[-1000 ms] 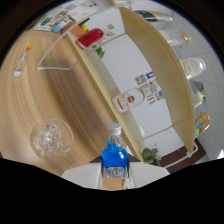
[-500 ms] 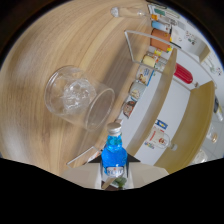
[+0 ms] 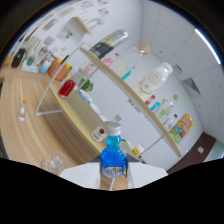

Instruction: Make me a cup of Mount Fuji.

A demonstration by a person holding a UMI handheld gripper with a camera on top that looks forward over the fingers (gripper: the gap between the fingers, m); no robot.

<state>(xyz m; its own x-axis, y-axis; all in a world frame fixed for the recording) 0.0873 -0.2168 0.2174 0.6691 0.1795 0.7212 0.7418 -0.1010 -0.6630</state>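
Holding the bottle (image 3: 114, 152) up between the fingers is where you are now; the gripper (image 3: 114, 172) looks clamped on its lower body, blue liquid showing above the pale fingers and the white cap at twelve o'clock from them; I judge this to be the carry step, the blue ingredient in transit toward a pour; the glass (image 3: 54, 163) sits on the wooden counter (image 3: 25, 125) at about nine o'clock from the fingers, low and near; the next move, as I read it, calls for you to bring the bottle over that glass and tip it with care, and the cap appears on, so it may need removing first; I cannot tell whether it is sealed.

The shelves (image 3: 125, 85) run from ten o'clock toward four o'clock beyond the bottle, crowded with small items; a red jar (image 3: 66, 88) and a white jug (image 3: 156, 76) stand out, the rest are too small to name; a small bottle (image 3: 22, 111) stands on the counter at ten o'clock; the bottle's base and label are hidden by the fingers, and the glass's contents are hard to make out.
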